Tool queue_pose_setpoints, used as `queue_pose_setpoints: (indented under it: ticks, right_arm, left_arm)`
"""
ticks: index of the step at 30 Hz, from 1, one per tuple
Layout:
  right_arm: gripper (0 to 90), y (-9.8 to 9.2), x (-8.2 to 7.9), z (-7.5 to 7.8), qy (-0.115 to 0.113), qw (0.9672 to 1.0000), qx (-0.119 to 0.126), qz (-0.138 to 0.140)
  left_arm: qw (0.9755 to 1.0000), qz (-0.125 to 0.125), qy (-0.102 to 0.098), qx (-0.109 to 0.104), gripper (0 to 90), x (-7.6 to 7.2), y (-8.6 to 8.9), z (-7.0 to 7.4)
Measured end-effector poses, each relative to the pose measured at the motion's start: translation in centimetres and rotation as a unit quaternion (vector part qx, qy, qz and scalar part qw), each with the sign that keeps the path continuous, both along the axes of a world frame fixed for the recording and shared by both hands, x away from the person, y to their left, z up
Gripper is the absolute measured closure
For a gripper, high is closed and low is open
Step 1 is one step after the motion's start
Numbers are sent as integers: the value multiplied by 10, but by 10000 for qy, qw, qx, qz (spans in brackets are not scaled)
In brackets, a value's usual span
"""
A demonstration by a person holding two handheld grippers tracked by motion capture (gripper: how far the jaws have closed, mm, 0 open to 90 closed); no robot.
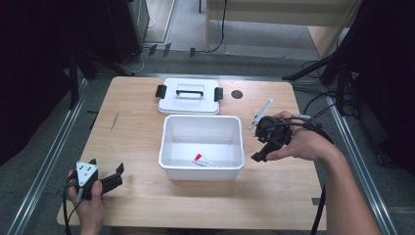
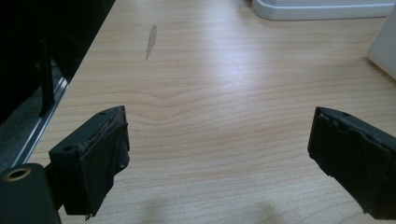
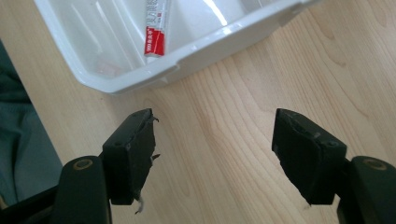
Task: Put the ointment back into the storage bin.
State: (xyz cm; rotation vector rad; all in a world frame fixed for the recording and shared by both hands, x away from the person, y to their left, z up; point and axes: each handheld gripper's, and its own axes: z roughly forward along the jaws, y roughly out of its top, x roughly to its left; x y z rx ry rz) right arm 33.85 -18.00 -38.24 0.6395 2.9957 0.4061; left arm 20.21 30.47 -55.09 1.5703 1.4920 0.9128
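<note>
We hold the left hand-held gripper (image 1: 110,180) low at the near left of the desk (image 1: 132,127), our left hand (image 1: 88,198) wrapped around its body and its grey plate facing up. Its jaws stand wide apart with nothing between them. Our right forearm reaches in from the near right, the right hand (image 1: 298,144) gripping the right hand-held gripper (image 1: 259,156), which tilts downward. Its jaws are likewise spread and empty above bare wood.
</note>
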Motion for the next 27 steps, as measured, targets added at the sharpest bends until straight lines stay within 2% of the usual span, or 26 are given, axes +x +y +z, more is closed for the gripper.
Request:
queue_pose_setpoints:
  ticks: [1,2,8,13,18,22,23,25,26,27]
  right_arm:
    - [313,0,0,0,0,10000,0,0]
    - [317,-6,-1,-4,-66,9998,101,-146]
    - [318,-20,-3,-13,-212,9983,292,-451]
    - [323,-34,-7,-21,-388,9948,616,-713]
    - [323,-44,-11,-26,-580,9902,875,-919]
    - [325,-50,-13,-33,-803,9846,1092,-1107]
    - [325,-50,-13,-33,-803,9846,1092,-1107]
    - [325,-54,-15,-41,-934,9801,1220,-1260]
    - [325,-54,-15,-41,-934,9801,1220,-1260]
    - [324,-55,-15,-44,-976,9785,1244,-1325]
  left_arm:
    - [10000,0,0,0,58,0,0,0]
    - [10000,0,-4,3,58,0,0,0]
    - [10000,5,-17,11,58,0,0,0]
    - [10000,3,-23,16,58,0,0,0]
    - [10000,5,-19,13,58,0,-1,0]
    - [10000,0,-18,10,58,0,-1,0]
    - [10000,0,-18,10,58,0,-1,0]
    - [10000,2,-20,12,58,0,-1,0]
    - [10000,2,-20,12,58,0,-1,0]
    - [10000,2,-19,9,58,0,-1,0]
